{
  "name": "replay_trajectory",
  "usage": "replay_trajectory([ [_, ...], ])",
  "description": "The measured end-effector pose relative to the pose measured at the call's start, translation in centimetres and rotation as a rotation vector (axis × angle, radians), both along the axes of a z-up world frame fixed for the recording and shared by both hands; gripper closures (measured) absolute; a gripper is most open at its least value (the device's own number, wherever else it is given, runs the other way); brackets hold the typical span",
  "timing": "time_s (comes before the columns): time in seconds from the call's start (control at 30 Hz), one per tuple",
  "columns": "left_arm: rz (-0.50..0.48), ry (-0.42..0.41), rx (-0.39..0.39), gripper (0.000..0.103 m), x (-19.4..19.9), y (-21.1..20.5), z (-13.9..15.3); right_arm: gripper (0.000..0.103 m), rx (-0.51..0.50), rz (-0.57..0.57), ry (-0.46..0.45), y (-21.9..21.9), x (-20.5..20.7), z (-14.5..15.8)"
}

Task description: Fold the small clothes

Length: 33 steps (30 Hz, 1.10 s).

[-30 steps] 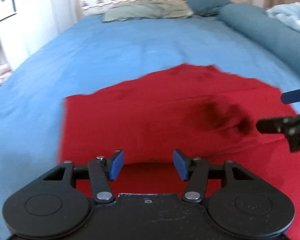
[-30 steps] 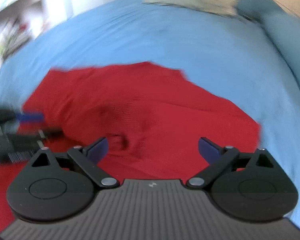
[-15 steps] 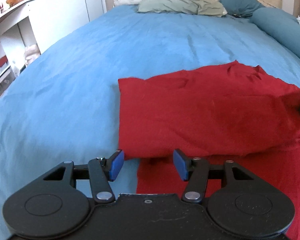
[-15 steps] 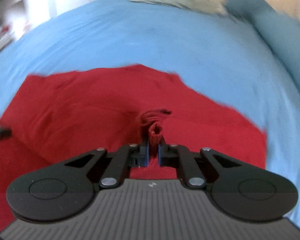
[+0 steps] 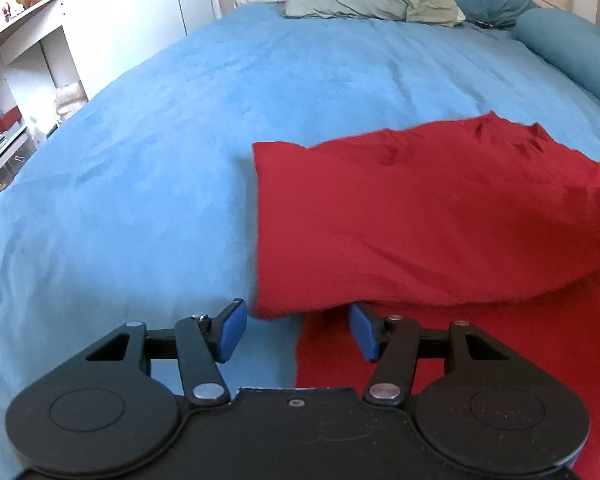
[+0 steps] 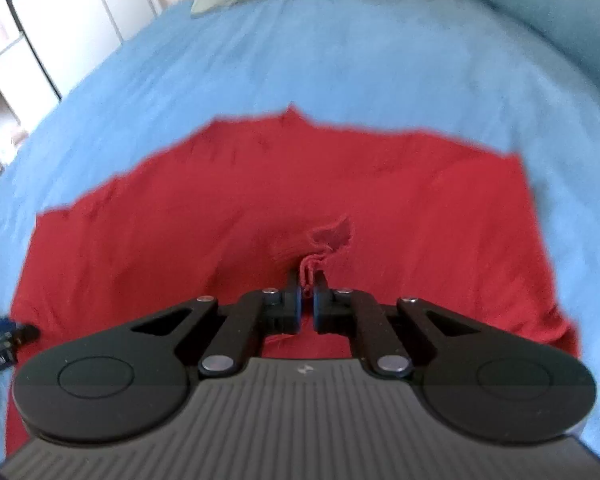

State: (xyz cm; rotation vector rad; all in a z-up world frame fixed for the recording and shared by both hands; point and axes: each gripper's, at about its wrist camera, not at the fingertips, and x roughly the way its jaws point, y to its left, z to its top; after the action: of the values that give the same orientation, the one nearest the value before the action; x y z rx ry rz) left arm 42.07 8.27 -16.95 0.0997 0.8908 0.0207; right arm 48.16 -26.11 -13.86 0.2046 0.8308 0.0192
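A red garment lies partly folded on the blue bedspread, its upper layer doubled over a lower layer. My left gripper is open and empty, with the near left corner of the folded layer between its blue pads. In the right wrist view the red garment spreads wide. My right gripper is shut on a pinched bunch of the red cloth near its middle and lifts it slightly. The left gripper's tip shows at the left edge.
Pillows and a teal bolster lie at the head of the bed. White shelves with small items stand to the left of the bed. Blue bedspread stretches beyond the garment.
My right gripper closed on a pinch of red cloth and lifted it. My left gripper shifted left to the garment's folded corner and stayed open.
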Motion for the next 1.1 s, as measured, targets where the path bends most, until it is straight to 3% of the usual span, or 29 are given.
replay_trajectory([
  [0.17,0.005,-0.001,-0.015,0.041,1.5,-0.3,-0.2,0.083,-0.085,-0.164,-0.062,-4.8,-0.7,3.0],
  [0.37,0.012,0.01,-0.02,0.056,1.8,-0.4,-0.5,0.083,-0.109,-0.181,0.025,-7.7,-0.8,-0.2],
  [0.57,0.03,0.026,-0.003,0.056,0.8,0.3,-0.2,0.082,-0.111,-0.154,0.058,-8.3,-0.1,-2.4],
  [0.6,0.022,0.027,0.005,0.056,0.6,0.1,0.2,0.079,-0.126,-0.133,0.06,-8.2,-0.5,-2.3],
  [0.67,-0.012,-0.006,0.015,0.053,0.0,-0.4,1.4,0.064,-0.164,-0.095,0.046,-7.9,-1.6,-1.8],
  [0.7,-0.042,-0.033,0.014,0.044,-0.4,-0.8,2.2,0.043,-0.181,-0.073,0.032,-7.6,-2.1,-1.4],
  [0.73,-0.067,-0.056,0.011,0.041,-0.5,-1.2,2.8,0.027,-0.197,-0.062,0.013,-7.1,-2.9,-1.0],
  [0.8,-0.12,-0.084,-0.015,0.038,-0.4,-2.4,3.9,0.018,-0.213,-0.021,-0.034,-6.0,-3.7,-0.2],
  [0.93,-0.185,-0.061,-0.06,0.038,1.6,-5.0,3.5,0.015,-0.189,0.039,-0.054,-4.1,-2.8,-0.3],
  [1.1,-0.182,0.005,-0.068,0.038,3.0,-6.7,1.2,0.014,-0.126,-0.005,0.062,-4.8,-1.1,-4.1],
])
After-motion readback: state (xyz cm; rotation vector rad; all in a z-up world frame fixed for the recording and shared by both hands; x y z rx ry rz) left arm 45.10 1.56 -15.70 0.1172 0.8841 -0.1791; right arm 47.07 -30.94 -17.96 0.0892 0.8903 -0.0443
